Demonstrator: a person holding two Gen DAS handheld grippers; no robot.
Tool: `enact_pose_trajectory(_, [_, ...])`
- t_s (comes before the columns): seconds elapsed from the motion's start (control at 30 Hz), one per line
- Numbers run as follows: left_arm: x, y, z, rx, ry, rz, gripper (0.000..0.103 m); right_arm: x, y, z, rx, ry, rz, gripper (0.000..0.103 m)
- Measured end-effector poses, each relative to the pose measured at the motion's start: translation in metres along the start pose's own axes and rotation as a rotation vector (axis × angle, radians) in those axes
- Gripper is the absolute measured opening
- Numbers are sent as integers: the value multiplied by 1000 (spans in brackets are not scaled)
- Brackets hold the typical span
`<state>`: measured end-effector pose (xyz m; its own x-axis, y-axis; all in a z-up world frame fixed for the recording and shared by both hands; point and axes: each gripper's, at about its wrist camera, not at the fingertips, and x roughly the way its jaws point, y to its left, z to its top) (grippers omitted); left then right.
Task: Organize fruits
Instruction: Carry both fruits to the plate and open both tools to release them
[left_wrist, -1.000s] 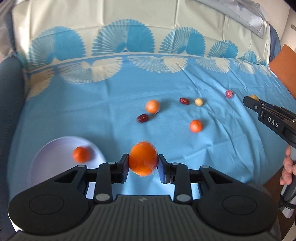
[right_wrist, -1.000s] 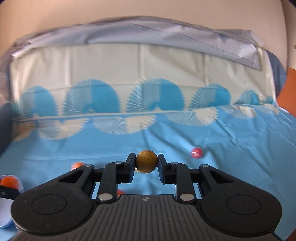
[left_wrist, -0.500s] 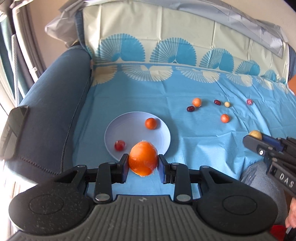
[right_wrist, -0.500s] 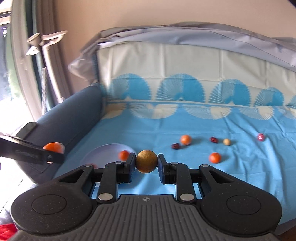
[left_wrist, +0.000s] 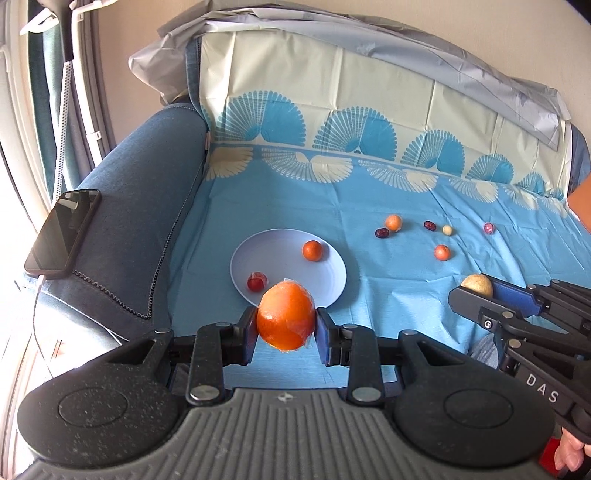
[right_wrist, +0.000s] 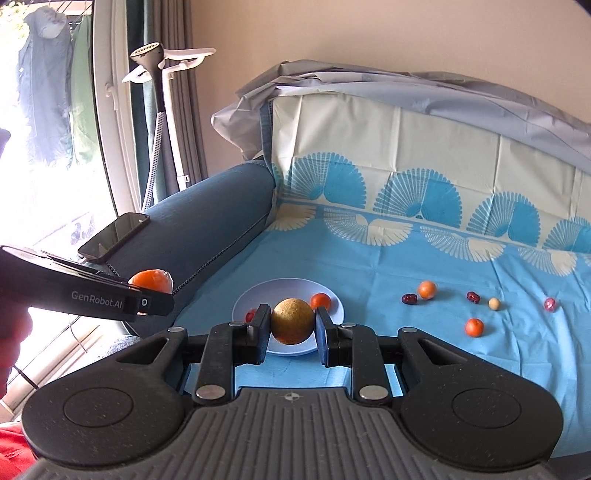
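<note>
We hold both fruits above sofa near plate (left_wrist: 334, 291). Left gripper (left_wrist: 286, 330) jaws pinch wrapped orange (left_wrist: 285, 320): likely soft, slippery; grip mid-sides. Right gripper (right_wrist: 291, 328) jaws pinch brown ball fruit (right_wrist: 291, 320): light, firm.

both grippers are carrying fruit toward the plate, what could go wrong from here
1. The plate is shallow and already holds a small orange fruit and a red one; a dropped fruit may knock them or roll off.
2. The left gripper pinches a large orange by its sides only, so it might slip.
3. The right gripper with its tan fruit aims at the same plate, so they may collide.
</note>
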<state>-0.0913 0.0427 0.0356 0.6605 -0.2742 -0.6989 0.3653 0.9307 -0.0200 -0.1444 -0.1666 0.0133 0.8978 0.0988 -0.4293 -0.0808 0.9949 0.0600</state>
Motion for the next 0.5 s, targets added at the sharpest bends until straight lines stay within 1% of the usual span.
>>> enact_pose_trajectory(0.2, [3,2,-2,6,27,14,35,-3,6,2,-22,-4,-4,27])
enact_pose_trajectory(0.5, [5,5,-2,-3,26,23,36,0,7,2,-24,6,-19,27])
